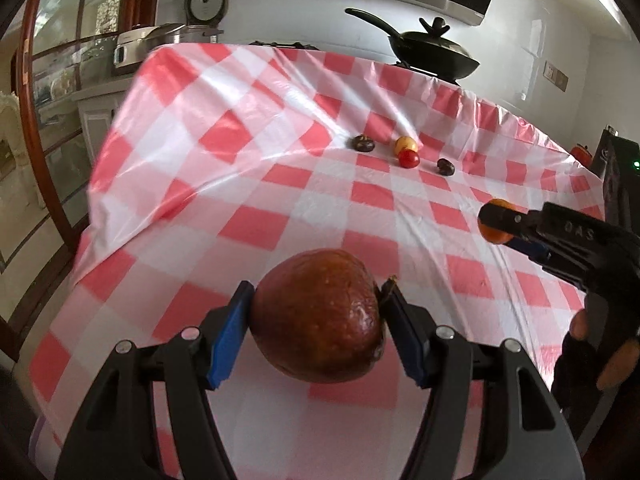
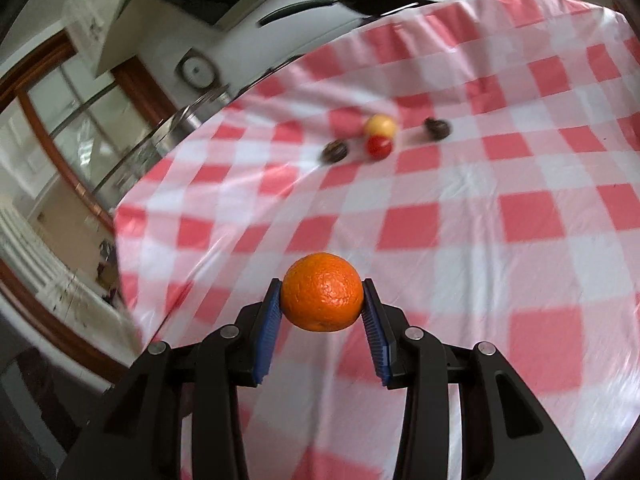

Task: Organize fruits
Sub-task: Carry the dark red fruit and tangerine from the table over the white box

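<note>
My left gripper point(image 1: 316, 300) is shut on a large brown-red fruit point(image 1: 316, 316) and holds it above the checked tablecloth point(image 1: 240, 168). My right gripper point(image 2: 322, 294) is shut on an orange point(image 2: 322, 292) above the cloth; it also shows in the left wrist view point(image 1: 496, 222) at the right. Far across the table lie a yellow fruit point(image 1: 406, 144), a red fruit point(image 1: 408, 159) touching it, and two dark fruits point(image 1: 363, 143) point(image 1: 445, 167). The same group shows in the right wrist view: yellow point(image 2: 380, 125), red point(image 2: 379, 146), dark point(image 2: 334, 151) point(image 2: 437, 127).
A black pan with a lid point(image 1: 434, 50) stands beyond the table's far edge. A silver cooker point(image 1: 160, 42) sits at the far left corner. A dark box with a green light point(image 1: 620, 176) is at the right. A glass cabinet point(image 1: 52, 80) stands left.
</note>
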A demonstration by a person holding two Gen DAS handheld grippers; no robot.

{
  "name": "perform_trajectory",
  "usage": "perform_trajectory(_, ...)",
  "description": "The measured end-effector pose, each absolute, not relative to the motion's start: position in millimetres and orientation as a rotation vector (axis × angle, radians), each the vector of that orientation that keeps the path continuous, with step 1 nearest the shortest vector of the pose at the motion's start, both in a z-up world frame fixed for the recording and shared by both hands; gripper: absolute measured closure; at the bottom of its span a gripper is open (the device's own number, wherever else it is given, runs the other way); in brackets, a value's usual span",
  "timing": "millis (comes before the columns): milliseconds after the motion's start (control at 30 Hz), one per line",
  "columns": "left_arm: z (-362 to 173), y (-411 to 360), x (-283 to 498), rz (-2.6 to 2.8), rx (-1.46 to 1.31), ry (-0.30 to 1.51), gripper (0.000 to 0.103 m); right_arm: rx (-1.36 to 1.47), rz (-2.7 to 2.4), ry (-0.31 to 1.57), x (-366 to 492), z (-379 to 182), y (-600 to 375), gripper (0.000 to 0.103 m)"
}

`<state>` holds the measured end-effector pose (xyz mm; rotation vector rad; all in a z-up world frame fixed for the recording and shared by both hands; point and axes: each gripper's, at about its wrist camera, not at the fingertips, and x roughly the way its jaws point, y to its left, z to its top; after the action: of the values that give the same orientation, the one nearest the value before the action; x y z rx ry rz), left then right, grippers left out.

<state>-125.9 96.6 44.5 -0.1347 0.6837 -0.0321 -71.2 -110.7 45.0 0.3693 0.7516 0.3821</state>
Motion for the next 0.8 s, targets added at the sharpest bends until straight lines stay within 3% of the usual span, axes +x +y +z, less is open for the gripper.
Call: perform_trajectory(800, 33.6, 215.2, -270.6, 0.153, -0.22, 0.639, 0.038, -0.05, 0.817, 0.817, -202.3, 38.6, 74.9, 0.063)
